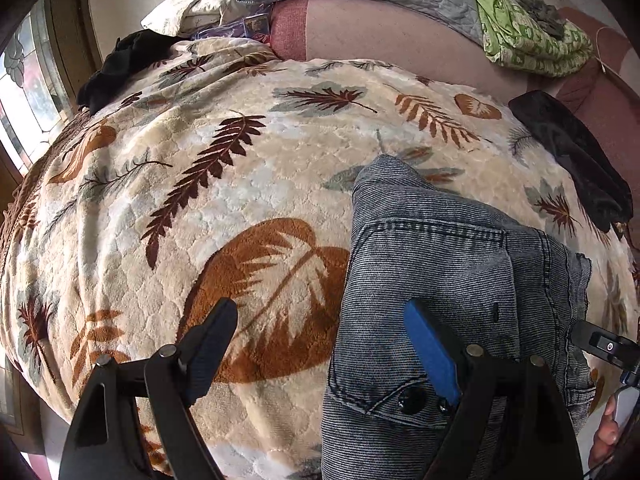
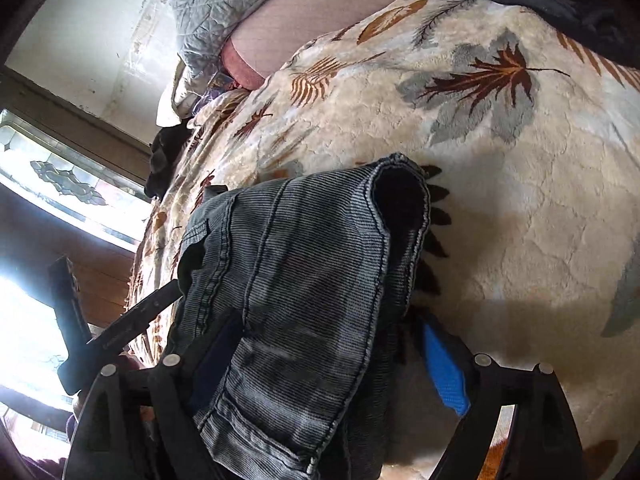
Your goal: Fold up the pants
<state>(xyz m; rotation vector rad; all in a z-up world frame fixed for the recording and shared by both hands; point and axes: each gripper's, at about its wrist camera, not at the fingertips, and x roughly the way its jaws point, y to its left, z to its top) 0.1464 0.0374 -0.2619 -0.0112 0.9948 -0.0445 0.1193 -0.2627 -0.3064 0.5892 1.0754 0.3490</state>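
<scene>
Across the leaf-patterned blanket (image 1: 248,184) the grey denim pants (image 1: 432,264) are lying bunched, and much of them is running off the lower edge of both views, so their full shape is staying hidden. Under the right gripper (image 2: 320,364) the pants (image 2: 304,264) are draping between the jaws, one leg opening gaping dark at the hem; the left finger is sitting mostly covered by cloth, and the pads are not pressing on it, the jaws standing released. Over the blanket the left gripper (image 1: 324,344) is hovering wide apart, grasping nothing, its blue pad (image 1: 432,356) showing against the denim by a buttoned pocket. Dark garments (image 1: 576,156) are lying near the blanket's edges, too shadowed to identify. A hand (image 1: 608,428) is peeking in, cut off at the frame's corner.
</scene>
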